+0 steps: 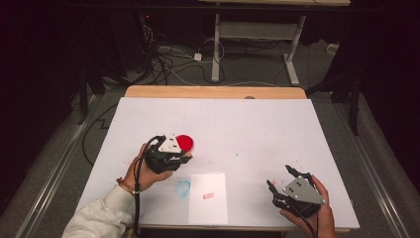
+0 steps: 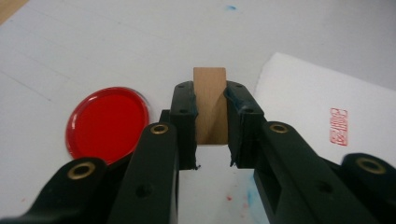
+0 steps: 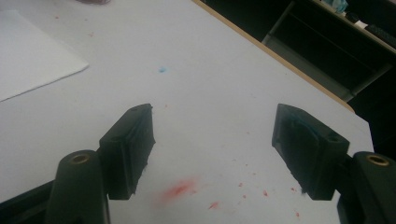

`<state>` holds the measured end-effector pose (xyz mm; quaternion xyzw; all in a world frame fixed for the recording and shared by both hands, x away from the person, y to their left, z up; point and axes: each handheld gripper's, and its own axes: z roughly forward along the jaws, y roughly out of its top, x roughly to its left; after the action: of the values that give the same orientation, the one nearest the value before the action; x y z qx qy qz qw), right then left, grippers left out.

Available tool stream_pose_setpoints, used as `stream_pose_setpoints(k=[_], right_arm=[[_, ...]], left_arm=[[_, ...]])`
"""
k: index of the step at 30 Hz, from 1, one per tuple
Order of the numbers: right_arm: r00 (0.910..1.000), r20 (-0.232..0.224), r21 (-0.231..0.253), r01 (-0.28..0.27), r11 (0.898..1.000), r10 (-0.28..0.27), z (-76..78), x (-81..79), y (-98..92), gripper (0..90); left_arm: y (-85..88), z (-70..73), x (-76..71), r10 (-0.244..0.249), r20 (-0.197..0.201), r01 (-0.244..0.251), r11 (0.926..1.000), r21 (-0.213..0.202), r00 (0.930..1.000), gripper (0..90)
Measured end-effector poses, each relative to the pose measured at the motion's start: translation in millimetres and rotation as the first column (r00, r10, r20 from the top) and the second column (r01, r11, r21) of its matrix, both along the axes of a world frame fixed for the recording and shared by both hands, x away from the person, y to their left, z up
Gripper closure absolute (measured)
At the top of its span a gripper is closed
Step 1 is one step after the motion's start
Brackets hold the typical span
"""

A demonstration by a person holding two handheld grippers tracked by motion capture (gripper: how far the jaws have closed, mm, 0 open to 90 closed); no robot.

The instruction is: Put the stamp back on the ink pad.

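We look down on the white desk [image 1: 247,124], which bears faint red and blue smudges and carries everything here. Near its front edge lies a white sheet of paper [image 1: 208,198] with a small red stamped mark [image 1: 208,195] printed on it. Beyond the sheet's left corner sits a round red ink pad [image 1: 186,142], flat on the desk. Our left gripper [image 1: 173,157] hangs just beside that pad, between it and the paper, and its fingers [image 2: 183,122] are pinching a small wooden stamp block [image 2: 210,105] that stands upright between them, clear of the desk surface. Well apart, near the front right of the desk, our right gripper [image 1: 282,182] rests low with its fingers [image 3: 132,144] spread wide, bare desk between them.
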<state>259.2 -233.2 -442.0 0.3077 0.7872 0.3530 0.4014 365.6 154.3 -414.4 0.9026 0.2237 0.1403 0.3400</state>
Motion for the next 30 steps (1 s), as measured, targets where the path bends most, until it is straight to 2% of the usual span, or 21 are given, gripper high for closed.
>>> stream_pose_setpoints(k=[6,16,18,26,29,30], right_arm=[[1.0,-0.007,-0.004,0.002,1.0,-0.002,-1.2,0.8,0.2,29.8],[0.9999,-0.017,-0.009,0.0,1.0,0.0,-2.6,2.1,1.7,29.9],[0.9998,-0.017,-0.01,0.0,1.0,0.0,-3.0,2.3,1.6,29.9],[0.9997,-0.026,-0.018,0.004,1.0,-0.005,-4.9,3.4,1.6,29.9],[0.9995,-0.03,-0.02,0.003,1.0,-0.004,-5.4,3.4,2.0,29.8],[0.9995,-0.031,-0.022,0.003,1.0,-0.003,-5.5,3.4,1.9,29.9]], left_arm=[[6.2,-1.4,13.7,0.045,-0.01,-0.045,0.9989,-0.011,0.9989,73.3],[8.5,-10.6,38.0,0.102,-0.022,-0.102,0.9947,0.014,0.9946,73.3],[8.6,-14.2,44.2,0.11,-0.038,-0.109,0.9939,0.016,0.9933,73.3],[4.7,-32.4,67.4,0.162,-0.08,-0.157,0.9851,0.071,0.9835,73.2],[3.5,-38.5,74.3,0.18,-0.107,-0.17,0.981,0.093,0.9779,73.2],[3.7,-40.2,75.8,0.18,-0.113,-0.171,0.9816,0.086,0.9772,73.2]])
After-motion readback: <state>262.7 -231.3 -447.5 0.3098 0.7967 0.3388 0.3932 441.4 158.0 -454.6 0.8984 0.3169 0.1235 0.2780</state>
